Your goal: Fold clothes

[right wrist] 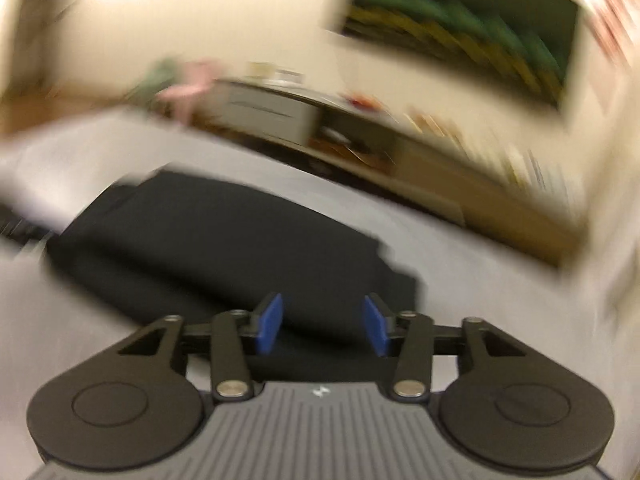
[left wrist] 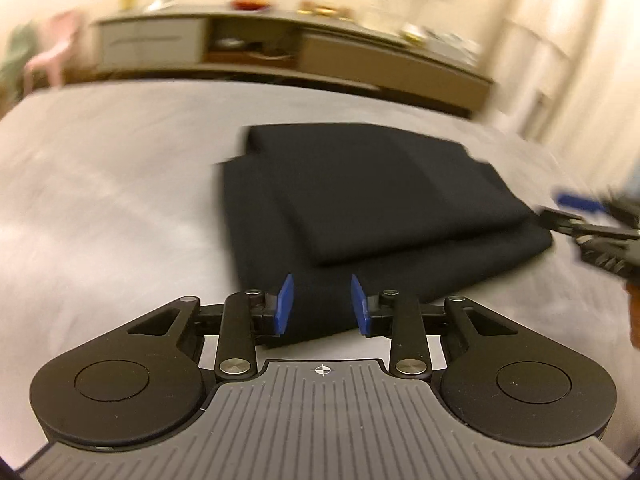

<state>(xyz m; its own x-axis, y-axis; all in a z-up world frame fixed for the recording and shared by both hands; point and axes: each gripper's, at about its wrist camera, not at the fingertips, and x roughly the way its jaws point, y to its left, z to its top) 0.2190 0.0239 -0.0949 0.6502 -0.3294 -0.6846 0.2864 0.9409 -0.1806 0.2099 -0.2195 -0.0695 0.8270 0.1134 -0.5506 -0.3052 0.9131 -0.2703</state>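
A folded black garment (left wrist: 360, 204) lies on a grey sheet (left wrist: 120, 184). Beyond it stands a low sideboard (left wrist: 280, 48) (blurred clutter on top) against a cream wall. The left gripper (left wrist: 322, 304) and right gripper (right wrist: 323, 324) hang empty, jaws wide.

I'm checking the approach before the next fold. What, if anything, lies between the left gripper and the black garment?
Nothing visible does. The left gripper is open with the garment right at its fingertips on the grey bed. The right gripper sits at the garment's far right edge, off that path.
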